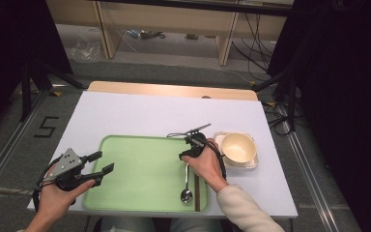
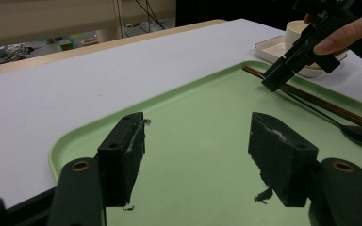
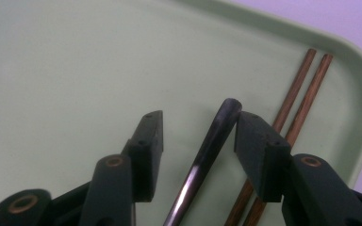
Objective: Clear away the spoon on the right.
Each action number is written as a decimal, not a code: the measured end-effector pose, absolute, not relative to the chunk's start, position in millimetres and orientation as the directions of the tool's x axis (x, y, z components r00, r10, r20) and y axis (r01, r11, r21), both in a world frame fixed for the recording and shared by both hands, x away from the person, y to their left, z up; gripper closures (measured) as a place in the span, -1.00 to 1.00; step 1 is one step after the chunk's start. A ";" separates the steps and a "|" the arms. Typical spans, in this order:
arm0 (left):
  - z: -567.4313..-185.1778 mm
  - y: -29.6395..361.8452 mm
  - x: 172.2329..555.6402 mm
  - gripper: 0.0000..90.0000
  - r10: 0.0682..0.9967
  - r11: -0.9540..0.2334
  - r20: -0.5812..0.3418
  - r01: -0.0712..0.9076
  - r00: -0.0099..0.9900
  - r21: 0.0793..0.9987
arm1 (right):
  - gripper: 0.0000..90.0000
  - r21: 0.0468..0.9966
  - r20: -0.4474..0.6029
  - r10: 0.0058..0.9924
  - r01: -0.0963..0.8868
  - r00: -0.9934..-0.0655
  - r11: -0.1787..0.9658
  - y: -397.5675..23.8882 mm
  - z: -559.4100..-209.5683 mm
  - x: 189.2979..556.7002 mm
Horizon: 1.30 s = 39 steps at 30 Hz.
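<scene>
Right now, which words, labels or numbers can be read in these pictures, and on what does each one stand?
"5": black tape mark on the grey floor, left of the table.
Nothing is written on the tray, spoon, chopsticks or bowl.

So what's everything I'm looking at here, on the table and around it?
tray: one, pale green, on the near half of the table.
spoon: one, silvery metal, on the tray's right side, bowl end nearest the person, handle between the right gripper's open jaws.
chopsticks: one pair, brown, lying beside the spoon along the tray's right edge.
bowl: one, cream, standing on the dish.
dish: one, white, square, on the table right of the tray.
table: one, white top with a wooden far edge.
left gripper: one, black, jaws open, over the tray's left edge, holding nothing.
right gripper: one, black, jaws open either side of the spoon handle.
</scene>
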<state>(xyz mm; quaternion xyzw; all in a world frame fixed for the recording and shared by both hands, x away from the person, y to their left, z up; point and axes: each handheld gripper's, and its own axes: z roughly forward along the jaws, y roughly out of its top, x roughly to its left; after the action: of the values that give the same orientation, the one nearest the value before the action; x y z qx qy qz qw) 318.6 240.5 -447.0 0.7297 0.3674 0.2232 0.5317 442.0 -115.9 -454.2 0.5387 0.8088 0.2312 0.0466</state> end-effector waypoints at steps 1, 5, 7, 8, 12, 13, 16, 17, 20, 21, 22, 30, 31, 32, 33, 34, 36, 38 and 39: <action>-447.1 240.5 318.6 -0.18 0.774 -0.164 -0.065 0.299 0.630 0.940 | 0.12 0.420 0.173 0.891 0.850 -0.419 0.318 -116.1 -454.7 442.2; -447.0 240.7 319.1 -0.18 0.772 -0.171 -0.058 0.295 0.633 0.940 | 0.11 0.431 0.150 0.889 0.838 -0.432 0.335 -116.6 -455.9 442.9; -447.0 240.7 318.9 -0.18 0.772 -0.170 -0.060 0.297 0.633 0.940 | 0.06 0.413 0.162 0.890 0.849 -0.425 0.330 -115.6 -455.7 443.2; -447.1 240.7 318.9 -0.18 0.772 -0.166 -0.064 0.298 0.632 0.940 | 0.06 0.406 0.169 0.884 0.849 -0.435 0.340 -116.2 -456.3 444.1; -447.1 240.7 319.1 -0.18 0.770 -0.170 -0.060 0.296 0.635 0.940 | 0.09 0.396 0.165 0.868 0.838 -0.468 0.376 -115.6 -457.0 444.0; -447.0 240.7 319.0 -0.18 0.771 -0.170 -0.060 0.296 0.634 0.940 | 0.09 0.389 0.199 0.866 0.848 -0.459 0.360 -115.2 -456.4 443.4; -447.3 240.6 318.8 -0.18 0.773 -0.163 -0.068 0.300 0.631 0.940 | 0.08 0.351 0.205 0.856 0.852 -0.475 0.388 -114.2 -457.9 443.0; -446.8 240.9 318.6 -0.18 0.775 -0.172 -0.059 0.300 0.629 0.938 | 0.10 0.371 0.215 0.835 0.834 -0.506 0.410 -116.1 -457.6 444.1; -446.9 240.6 318.7 -0.18 0.773 -0.172 -0.059 0.299 0.632 0.939 | 0.08 0.348 0.184 0.871 0.859 -0.456 0.376 -113.5 -456.2 441.8; -446.9 240.5 318.7 -0.18 0.774 -0.172 -0.059 0.299 0.631 0.939 | 0.08 0.353 0.211 0.865 0.861 -0.455 0.367 -113.3 -454.8 441.5; -446.8 240.6 318.7 -0.18 0.774 -0.172 -0.059 0.299 0.630 0.939 | 0.07 0.383 0.199 0.853 0.840 -0.481 0.384 -115.6 -455.6 443.8; -447.0 240.4 318.8 -0.18 0.773 -0.172 -0.060 0.300 0.632 0.938 | 0.06 0.368 0.188 0.873 0.856 -0.450 0.362 -117.8 -455.3 444.7; -447.0 240.5 318.8 -0.18 0.773 -0.172 -0.060 0.300 0.632 0.938 | 0.07 0.354 0.221 0.866 0.864 -0.449 0.357 -117.9 -453.8 444.0; -446.9 240.5 318.8 -0.18 0.773 -0.171 -0.061 0.300 0.631 0.939 | 0.10 0.350 0.203 0.880 0.871 -0.430 0.345 -115.7 -454.4 442.7; -446.9 240.6 318.9 -0.18 0.773 -0.170 -0.062 0.300 0.631 0.939 | 0.11 0.365 0.188 0.867 0.852 -0.462 0.374 -117.4 -456.0 444.3; -447.0 240.6 318.9 -0.18 0.773 -0.169 -0.062 0.300 0.631 0.939 | 0.12 0.387 0.180 0.841 0.823 -0.510 0.416 -120.0 -458.4 446.8; -447.3 240.3 318.8 -0.18 0.773 -0.166 -0.068 0.304 0.631 0.938 | 0.17 0.338 0.228 0.872 0.875 -0.434 0.347 -117.0 -456.1 443.6; -447.0 240.5 318.8 -0.18 0.773 -0.170 -0.062 0.300 0.632 0.939 | 0.18 0.315 0.248 0.886 0.897 -0.392 0.309 -115.6 -454.2 442.0; -446.9 240.7 318.8 -0.18 0.773 -0.170 -0.062 0.300 0.632 0.939 | 0.17 0.311 0.239 0.885 0.895 -0.400 0.321 -116.5 -454.4 442.3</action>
<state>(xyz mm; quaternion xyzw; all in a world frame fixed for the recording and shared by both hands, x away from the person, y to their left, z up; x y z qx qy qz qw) 318.8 240.7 -446.9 0.7316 0.3666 0.2231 0.5297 442.3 -116.5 -454.4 0.5476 0.8125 0.1998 -0.0126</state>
